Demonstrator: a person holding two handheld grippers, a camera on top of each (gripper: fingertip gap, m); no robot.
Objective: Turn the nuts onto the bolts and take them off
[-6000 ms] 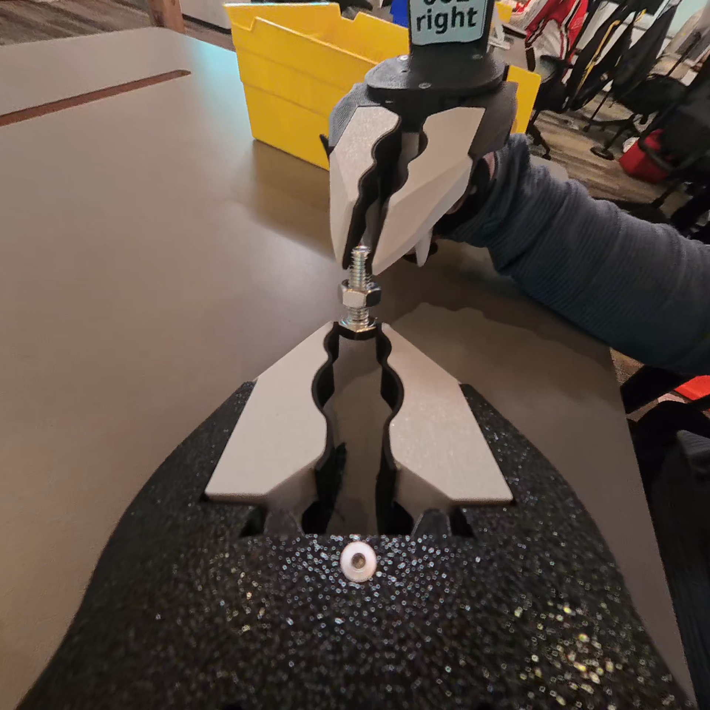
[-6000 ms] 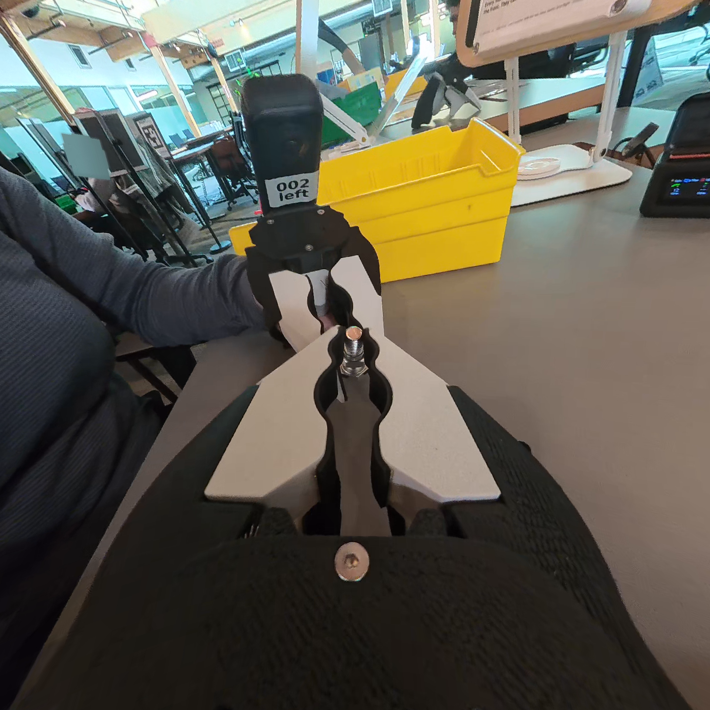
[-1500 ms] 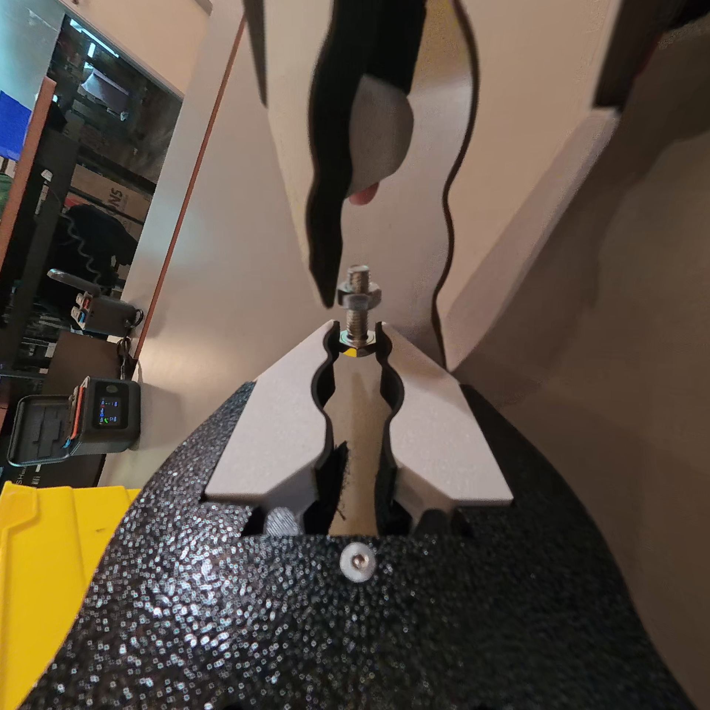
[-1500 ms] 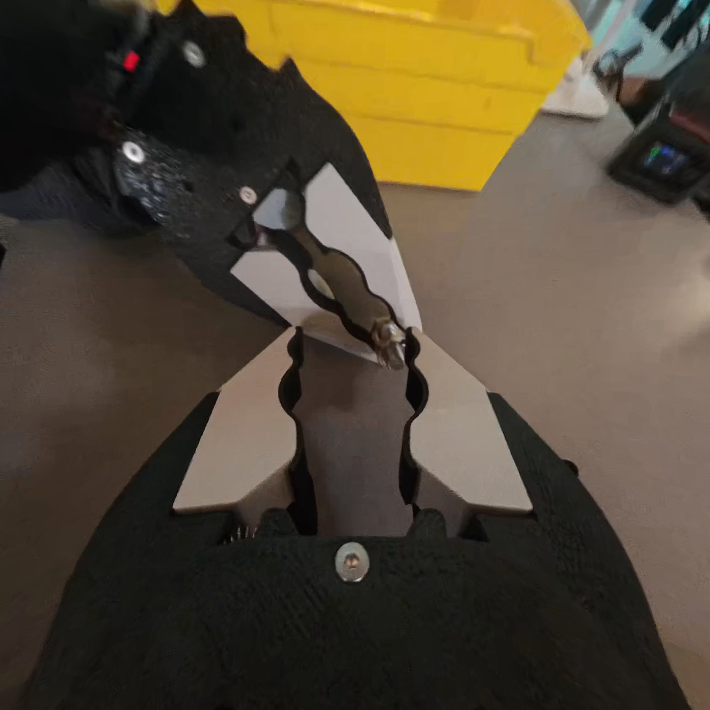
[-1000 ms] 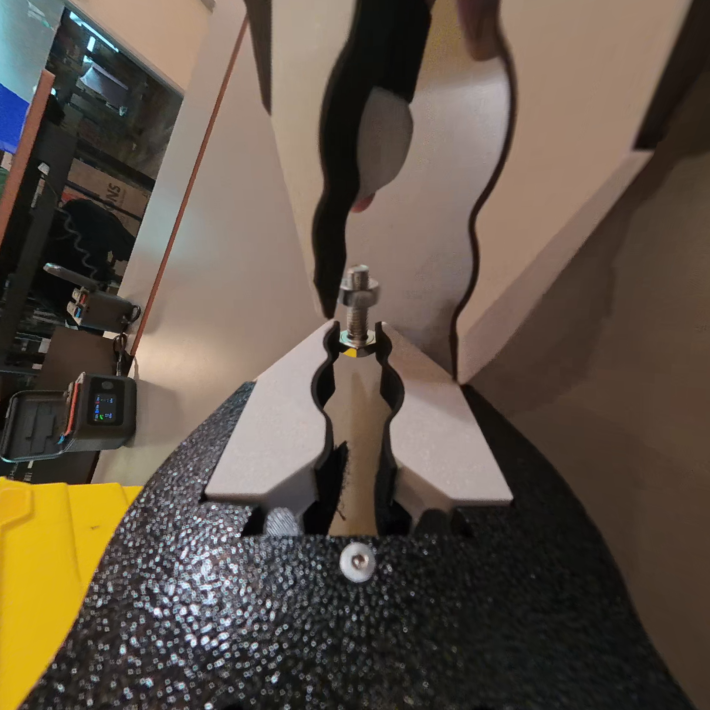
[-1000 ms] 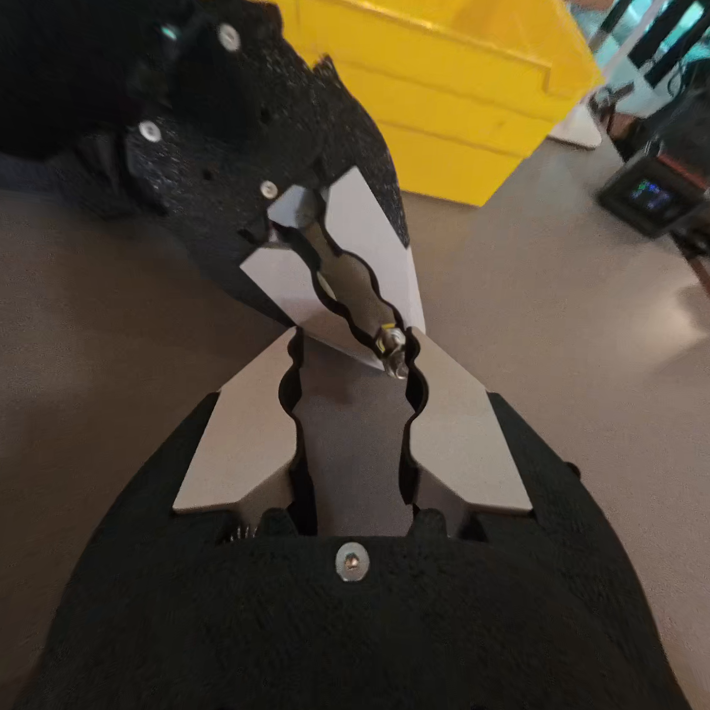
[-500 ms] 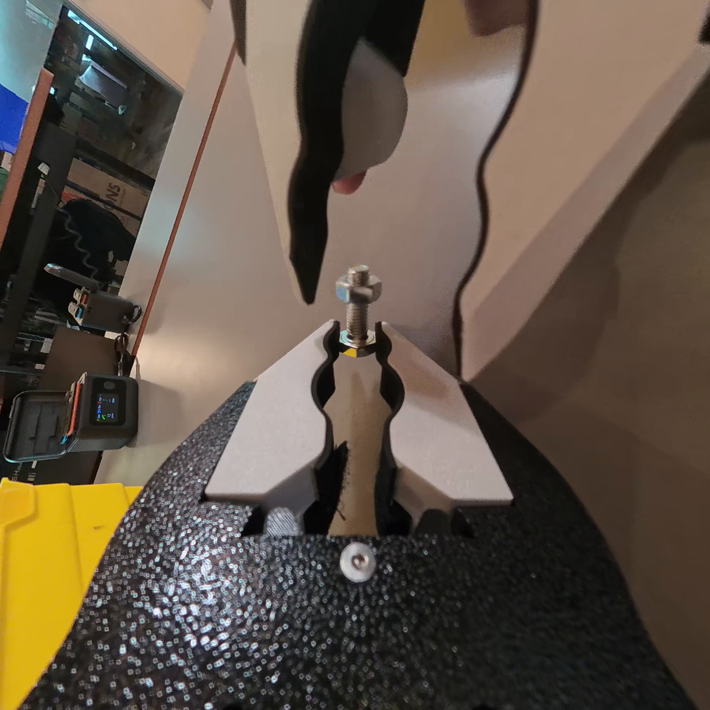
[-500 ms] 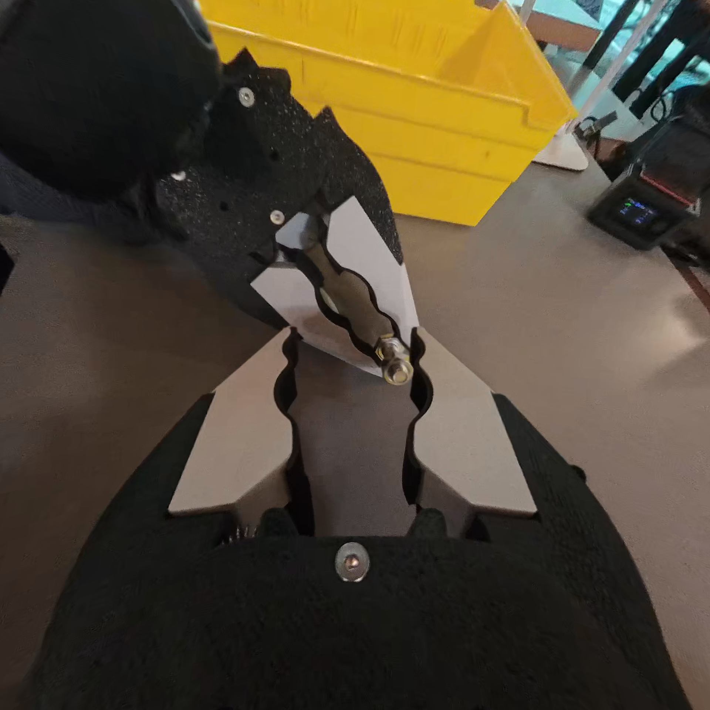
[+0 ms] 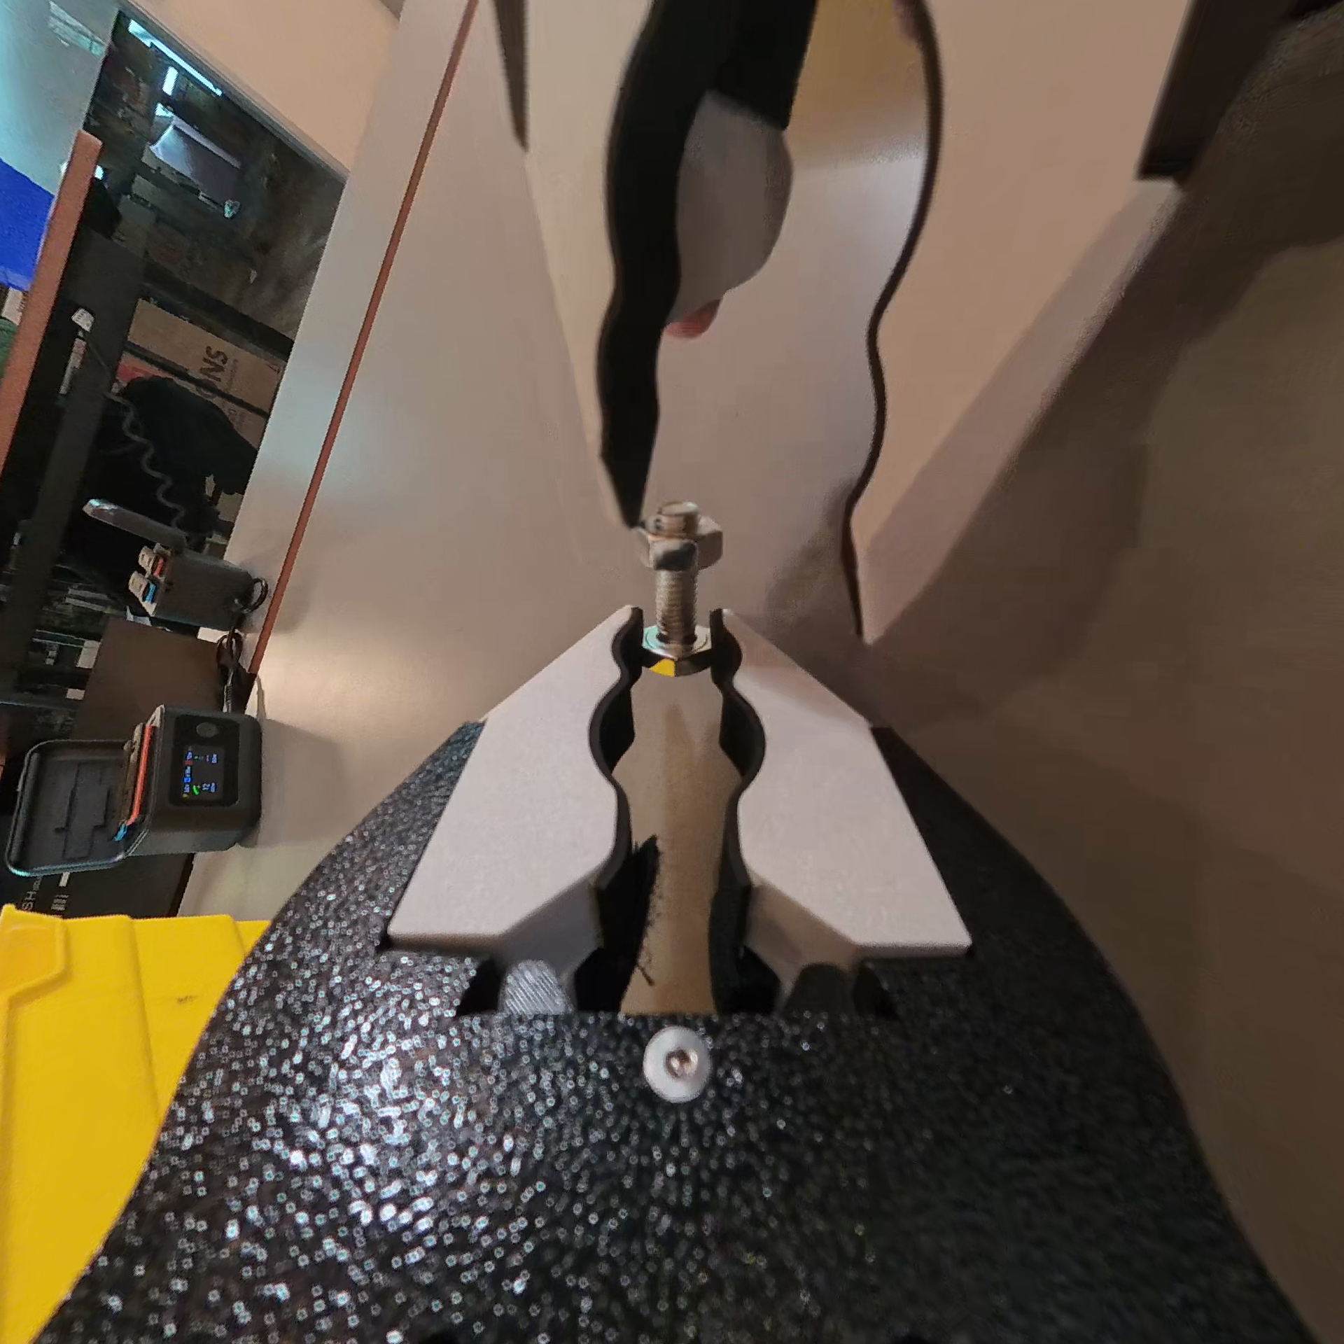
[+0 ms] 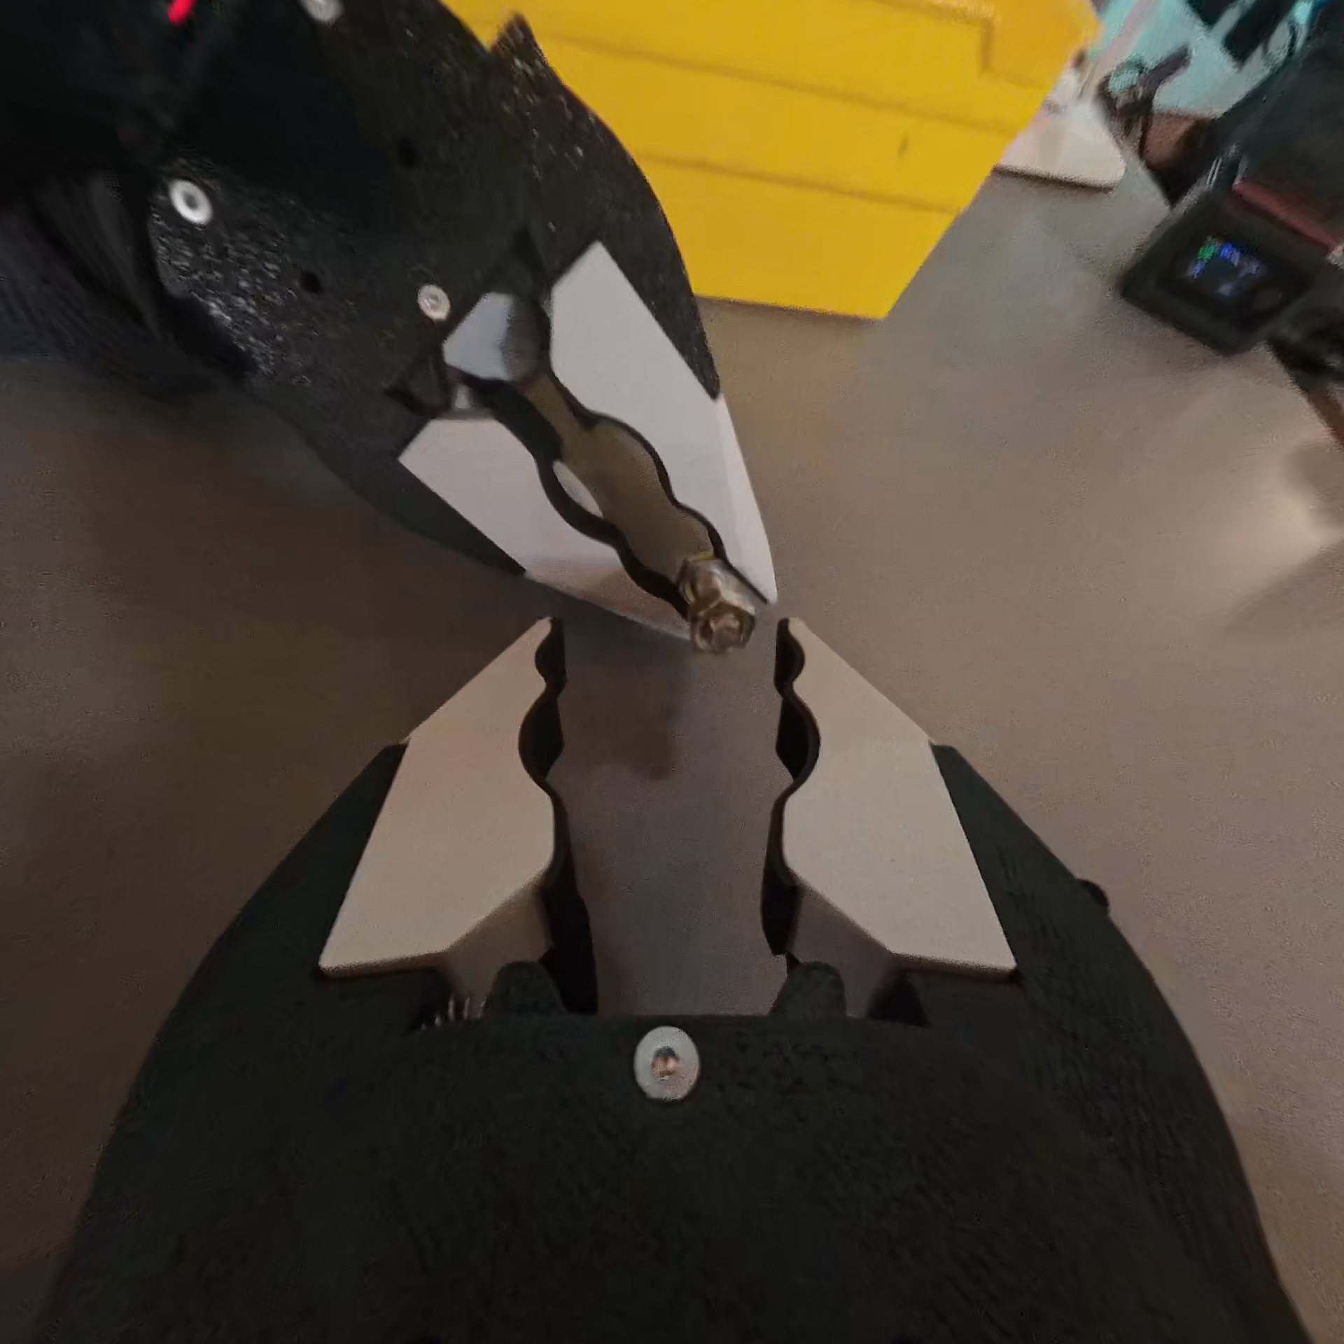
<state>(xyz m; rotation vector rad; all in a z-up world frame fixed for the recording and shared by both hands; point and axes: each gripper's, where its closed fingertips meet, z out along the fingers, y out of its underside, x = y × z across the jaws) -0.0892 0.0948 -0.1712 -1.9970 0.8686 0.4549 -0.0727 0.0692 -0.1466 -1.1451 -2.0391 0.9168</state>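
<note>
Gripping a bolt (image 9: 675, 618) in left gripper (image 9: 676, 640), right gripper (image 10: 665, 633) agape above grey table (image 10: 1018, 582), yellow bin (image 10: 800, 145) behind

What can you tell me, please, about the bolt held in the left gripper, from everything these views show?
The bolt is small, silvery and metallic-looking, with a threaded shank. The left gripper is shut on its hexagonal head, so the shank points forward past the fingertips. A hexagonal nut sits near its free end, with the tip just showing. It is held above the grey table, and the right gripper is open just in front of it.
</note>
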